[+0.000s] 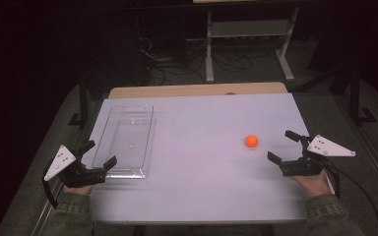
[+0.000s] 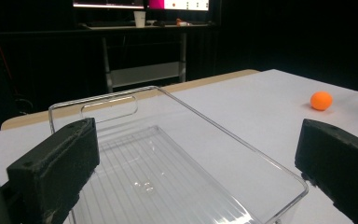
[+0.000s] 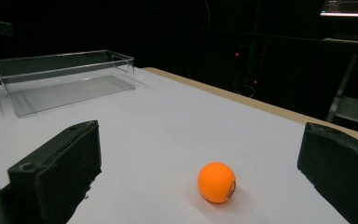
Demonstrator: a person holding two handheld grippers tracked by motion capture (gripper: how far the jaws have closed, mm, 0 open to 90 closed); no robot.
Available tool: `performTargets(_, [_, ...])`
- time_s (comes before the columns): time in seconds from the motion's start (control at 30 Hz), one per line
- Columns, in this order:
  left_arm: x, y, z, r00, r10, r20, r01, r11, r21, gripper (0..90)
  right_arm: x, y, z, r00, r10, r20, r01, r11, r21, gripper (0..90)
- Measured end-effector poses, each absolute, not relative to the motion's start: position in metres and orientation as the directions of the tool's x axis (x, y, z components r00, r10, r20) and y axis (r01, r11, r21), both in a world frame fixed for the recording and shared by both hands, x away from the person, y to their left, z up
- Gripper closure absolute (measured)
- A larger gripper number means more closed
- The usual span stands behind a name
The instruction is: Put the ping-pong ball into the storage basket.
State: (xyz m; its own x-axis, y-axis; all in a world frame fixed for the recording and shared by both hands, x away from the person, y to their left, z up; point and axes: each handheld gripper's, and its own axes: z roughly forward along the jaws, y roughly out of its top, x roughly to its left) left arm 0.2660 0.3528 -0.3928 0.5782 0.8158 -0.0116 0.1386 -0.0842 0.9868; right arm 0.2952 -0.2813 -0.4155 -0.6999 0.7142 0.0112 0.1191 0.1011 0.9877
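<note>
A white rectangular table [image 1: 202, 196] carries a clear rectangular plastic tray [image 1: 124, 141] on its left half and a small orange ball [image 1: 251, 141] on its right half, well apart from the tray. The left gripper [image 1: 100, 155] sits at the tray's near end with its jaws wide open and empty. The right gripper [image 1: 282, 147] is near the ball, jaws spread wide and holding nothing, the ball lying just ahead of them on the table.
</note>
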Motion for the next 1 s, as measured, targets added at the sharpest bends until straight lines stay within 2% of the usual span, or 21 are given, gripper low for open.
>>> performTargets(0.53, [0.268,0.344,-0.39,0.594,0.805,-0.005,0.166,-0.117,0.979,0.0,0.293,-0.281,-0.415,-0.706,0.708,0.028,0.118,0.079,0.99,0.0])
performTargets(0.83, [0.27,0.335,-0.384,0.613,0.789,0.05,0.175,-0.197,0.965,0.0,0.294,-0.278,-0.417,-0.712,0.701,0.023,0.129,0.098,0.987,0.0])
performTargets(1.0, [0.272,0.331,-0.383,0.618,0.784,0.051,0.181,-0.205,0.962,0.0,0.294,-0.278,-0.417,-0.715,0.699,0.026,0.132,0.099,0.986,0.0])
